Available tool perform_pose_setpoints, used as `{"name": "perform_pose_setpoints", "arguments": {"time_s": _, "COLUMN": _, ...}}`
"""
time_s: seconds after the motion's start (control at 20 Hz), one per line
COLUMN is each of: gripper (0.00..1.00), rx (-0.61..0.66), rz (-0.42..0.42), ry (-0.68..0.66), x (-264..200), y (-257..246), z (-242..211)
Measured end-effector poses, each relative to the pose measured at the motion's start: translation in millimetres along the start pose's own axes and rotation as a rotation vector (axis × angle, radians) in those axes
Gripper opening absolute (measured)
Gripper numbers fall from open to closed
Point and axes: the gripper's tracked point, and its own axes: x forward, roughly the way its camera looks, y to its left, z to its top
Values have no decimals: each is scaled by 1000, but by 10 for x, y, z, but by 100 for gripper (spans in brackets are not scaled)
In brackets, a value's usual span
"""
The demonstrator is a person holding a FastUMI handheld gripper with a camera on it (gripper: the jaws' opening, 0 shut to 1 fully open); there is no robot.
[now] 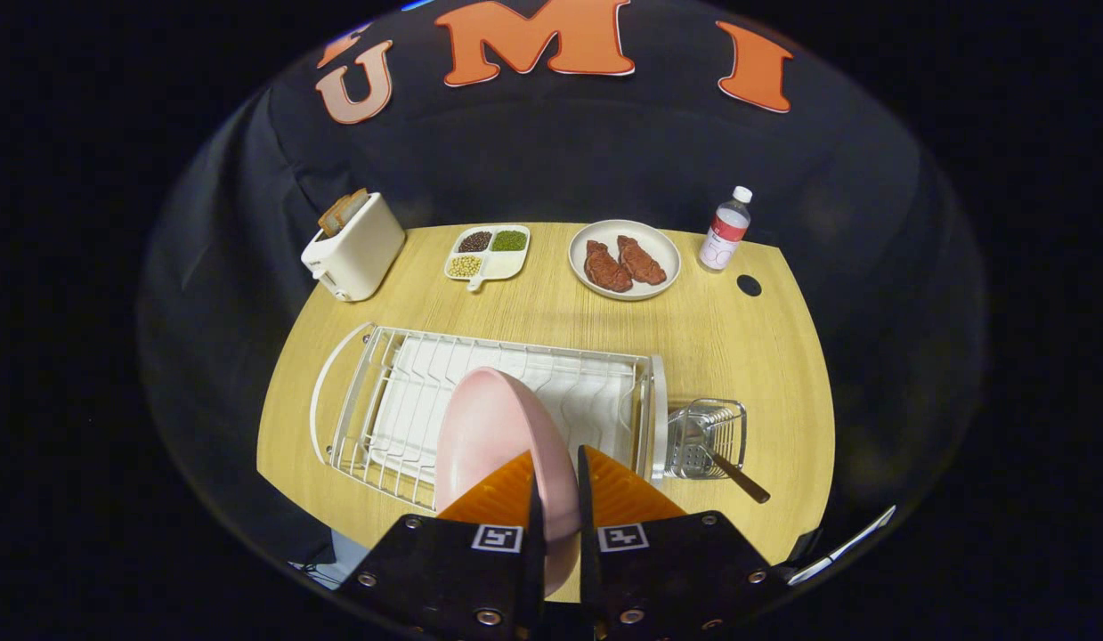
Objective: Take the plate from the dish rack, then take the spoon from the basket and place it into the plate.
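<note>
A pink plate (490, 427) stands on edge over the white wire dish rack (409, 392), and my gripper (555, 467) is shut on its rim, one finger on each face. The plate hangs tilted above the rack's front part. To the right of the rack sits a small wire basket (707, 436) with a spoon (738, 476) in it, its brown handle poking out toward the front right. The spoon's bowl lies partly hidden by the basket's mesh.
Beyond the rack, at the back of the wooden table (711, 338), stand a white toaster (355, 247) with bread, a divided dish of beans (487, 251), a white plate with two meat pieces (624, 260) and a small bottle (725, 230).
</note>
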Motion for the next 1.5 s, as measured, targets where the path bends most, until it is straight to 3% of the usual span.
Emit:
{"name": "perform_pose_setpoints", "arguments": {"time_s": 0.5, "gripper": 17, "rx": 85, "rz": 137, "ry": 31, "x": -155, "y": -177, "z": -645}}
{"name": "perform_pose_setpoints", "arguments": {"time_s": 1.1, "gripper": 16, "rx": 129, "rz": 198, "ry": 53, "x": -114, "y": -300, "z": -1472}}
{"name": "perform_pose_setpoints", "arguments": {"time_s": 1.5, "gripper": 16, "rx": 164, "rz": 218, "ry": 93, "x": 235, "y": -349, "z": -2009}}
